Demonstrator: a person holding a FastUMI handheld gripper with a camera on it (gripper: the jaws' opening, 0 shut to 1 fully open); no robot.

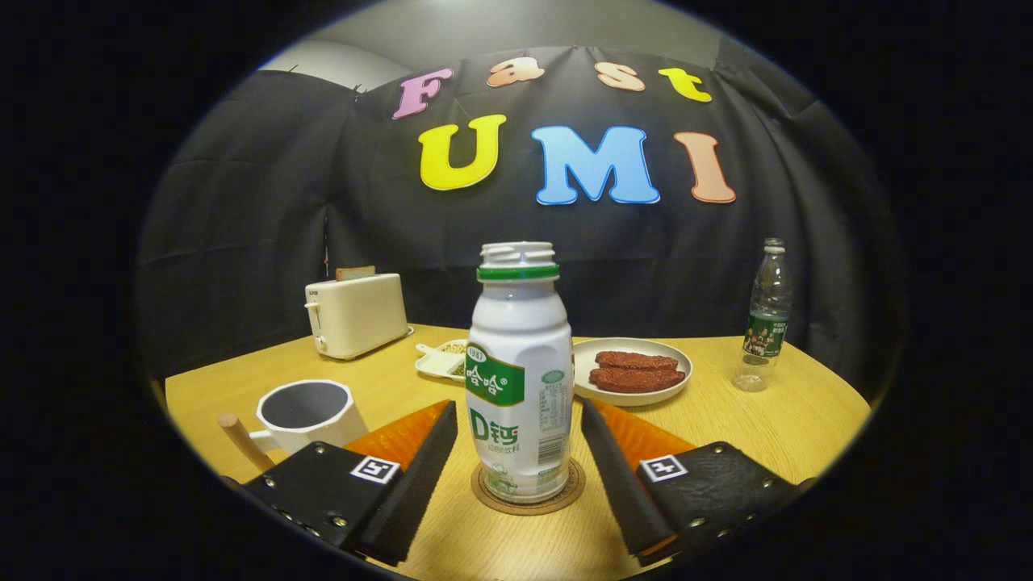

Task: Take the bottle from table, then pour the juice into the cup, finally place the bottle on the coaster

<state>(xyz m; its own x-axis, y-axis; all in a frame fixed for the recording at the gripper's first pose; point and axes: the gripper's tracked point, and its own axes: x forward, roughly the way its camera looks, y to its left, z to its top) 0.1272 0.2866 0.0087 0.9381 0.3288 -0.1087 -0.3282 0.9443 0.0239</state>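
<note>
Tongs spread wide, fingers either side of the uncapped white drink bottle without touching it, bottle upright on a cork coaster, white cup beside the left finger, plate of brown slices, toaster, small dish and clear water bottle beyond on the wooden desk.

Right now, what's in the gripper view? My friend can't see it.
A white bottle stands upright on a round coaster, between the open gripper fingers, which don't touch it. A white cup sits to the left, a toaster and a plate beyond.
</note>
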